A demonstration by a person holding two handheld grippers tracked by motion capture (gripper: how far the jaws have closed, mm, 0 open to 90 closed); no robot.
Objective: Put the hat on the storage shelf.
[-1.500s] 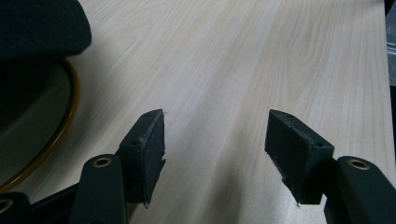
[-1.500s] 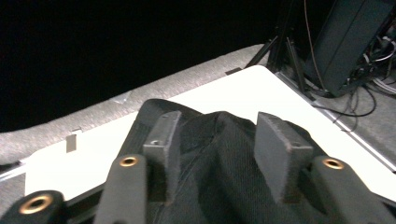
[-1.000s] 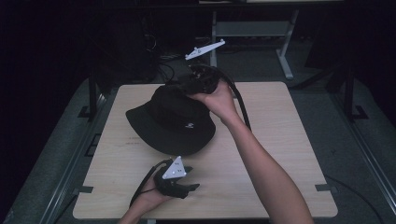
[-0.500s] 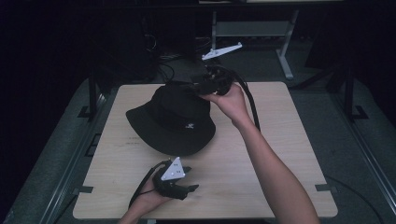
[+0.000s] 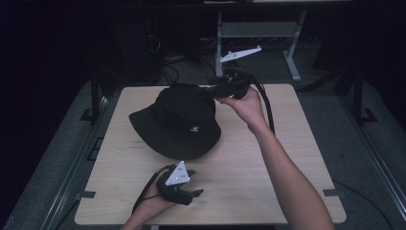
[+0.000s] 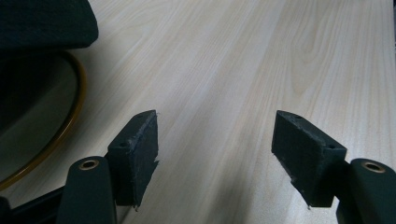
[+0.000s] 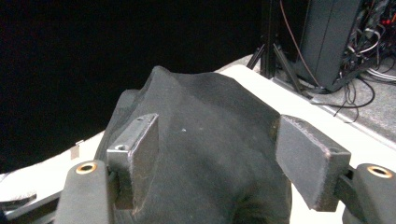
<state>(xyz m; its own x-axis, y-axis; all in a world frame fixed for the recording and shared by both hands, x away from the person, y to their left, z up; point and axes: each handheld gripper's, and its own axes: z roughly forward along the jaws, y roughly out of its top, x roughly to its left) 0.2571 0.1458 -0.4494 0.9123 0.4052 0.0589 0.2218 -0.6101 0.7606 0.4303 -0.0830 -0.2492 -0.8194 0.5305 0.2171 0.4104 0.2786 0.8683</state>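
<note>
A black bucket hat (image 5: 177, 120) with a small white logo lies brim down in the middle of the wooden table (image 5: 268, 177). My right gripper (image 5: 210, 91) is held level at the far right side of its crown. In the right gripper view the right gripper (image 7: 215, 135) is open, and its jaws have just been opening with the hat's crown (image 7: 205, 154) between the pads. My left gripper (image 5: 195, 193) rests near the front edge, pointing right. Its jaws have also just been opening. In its own view the left gripper (image 6: 215, 135) is open over bare wood, with the hat's brim (image 6: 42, 23) at upper left.
Beyond the table's far edge stand a metal frame (image 5: 258, 33) and a tangle of cables (image 7: 369, 60) on the dark floor. A thin yellow curved line (image 6: 70, 116) runs under the hat's brim at the left; I cannot tell what it is.
The right hand and its gripper have drifted right, from over the crown's top to its far right side. Left hand has stayed put.
</note>
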